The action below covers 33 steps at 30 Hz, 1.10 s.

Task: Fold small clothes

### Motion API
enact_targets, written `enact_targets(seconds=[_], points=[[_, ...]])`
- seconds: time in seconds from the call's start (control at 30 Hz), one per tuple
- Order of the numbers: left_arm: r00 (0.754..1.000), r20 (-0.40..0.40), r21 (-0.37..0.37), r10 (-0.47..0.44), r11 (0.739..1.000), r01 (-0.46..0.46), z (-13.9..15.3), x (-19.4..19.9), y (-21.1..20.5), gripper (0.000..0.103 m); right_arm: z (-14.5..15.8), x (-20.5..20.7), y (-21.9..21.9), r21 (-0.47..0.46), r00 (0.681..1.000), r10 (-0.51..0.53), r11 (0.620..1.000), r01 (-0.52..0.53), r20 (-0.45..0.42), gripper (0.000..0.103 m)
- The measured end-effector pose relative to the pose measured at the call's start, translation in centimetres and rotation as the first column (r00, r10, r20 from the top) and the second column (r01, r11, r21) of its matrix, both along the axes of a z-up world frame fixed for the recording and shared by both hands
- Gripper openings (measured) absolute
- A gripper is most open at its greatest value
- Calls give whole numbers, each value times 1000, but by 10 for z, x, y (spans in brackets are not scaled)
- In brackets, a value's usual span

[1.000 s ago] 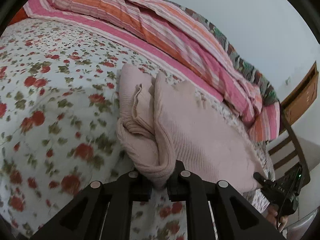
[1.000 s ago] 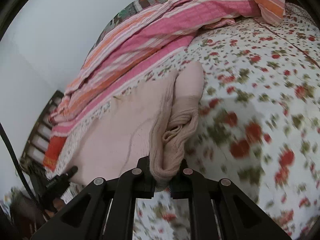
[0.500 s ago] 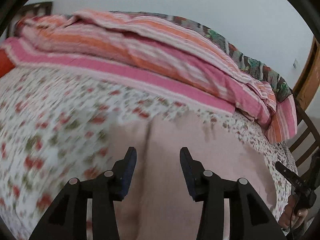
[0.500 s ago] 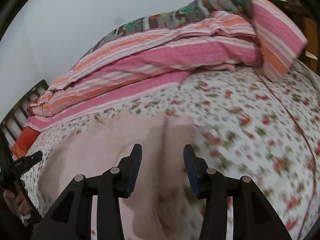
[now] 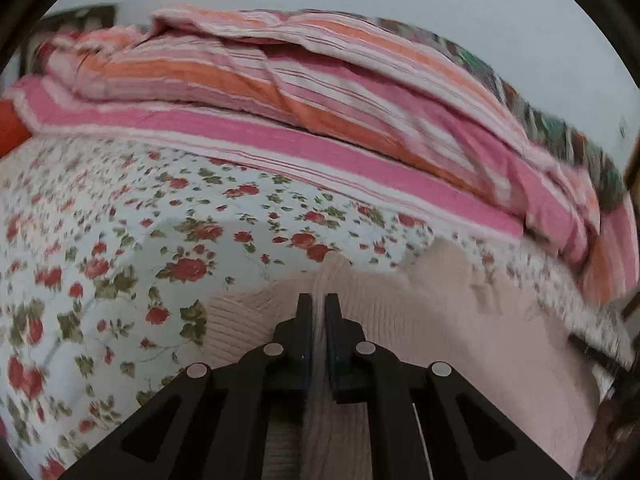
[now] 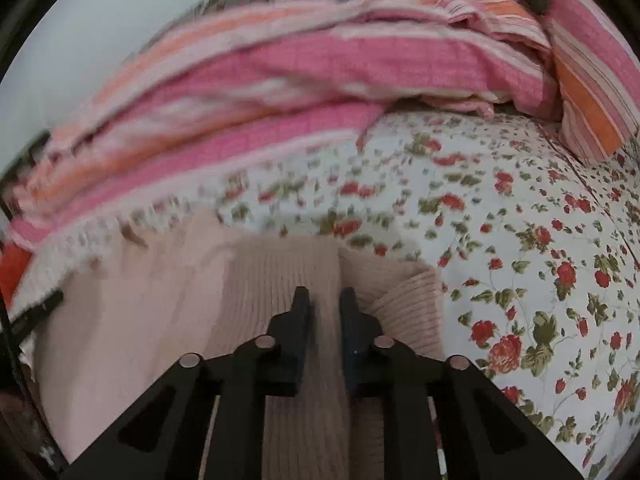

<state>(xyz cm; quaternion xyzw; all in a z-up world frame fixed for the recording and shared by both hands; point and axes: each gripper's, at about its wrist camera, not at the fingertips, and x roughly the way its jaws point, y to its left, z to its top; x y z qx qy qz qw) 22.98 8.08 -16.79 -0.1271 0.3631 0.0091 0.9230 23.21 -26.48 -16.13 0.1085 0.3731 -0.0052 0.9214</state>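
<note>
Fingers (image 5: 305, 312) of left gripper (image 5: 319, 304): pinched on pink sweater (image 5: 460, 312). Right gripper (image 6: 324, 300): narrow gap, knit fold between. Sweater: flat on floral bedsheet (image 5: 120, 248), near striped quilt (image 5: 320, 92).

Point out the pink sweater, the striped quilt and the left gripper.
pink sweater (image 5: 460, 312): left wrist view, ribbed body.
striped quilt (image 5: 280, 92): left wrist view, orange stripe.
left gripper (image 5: 319, 306): left wrist view, between fingertips.

A pale pink ribbed knit sweater (image 5: 460, 320) lies on a white bedsheet (image 5: 120, 248) printed with red roses and olive-green leaves, beside a quilt (image 5: 320, 92) striped in hot pink, orange and white; both grippers' fingers (image 6: 300, 320) are black.
</note>
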Motion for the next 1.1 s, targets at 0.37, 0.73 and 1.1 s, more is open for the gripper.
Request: enact_targets(seconds=[0.37,0.73,1.1], points=[[998,-27,-43,-60,997,59,-7,1,5,14,-2,-3,17,-98,1000,18,995,-18,-6,29],[998,66,-196,19,981,-6,8,-17,52,59,25,-26,112,-57,960,276,959,-278,-52,49],[994,50,-241,96,967,-81,2,-20,102,61,-16,33,147,-161,957,195,960,-231,-214,49]])
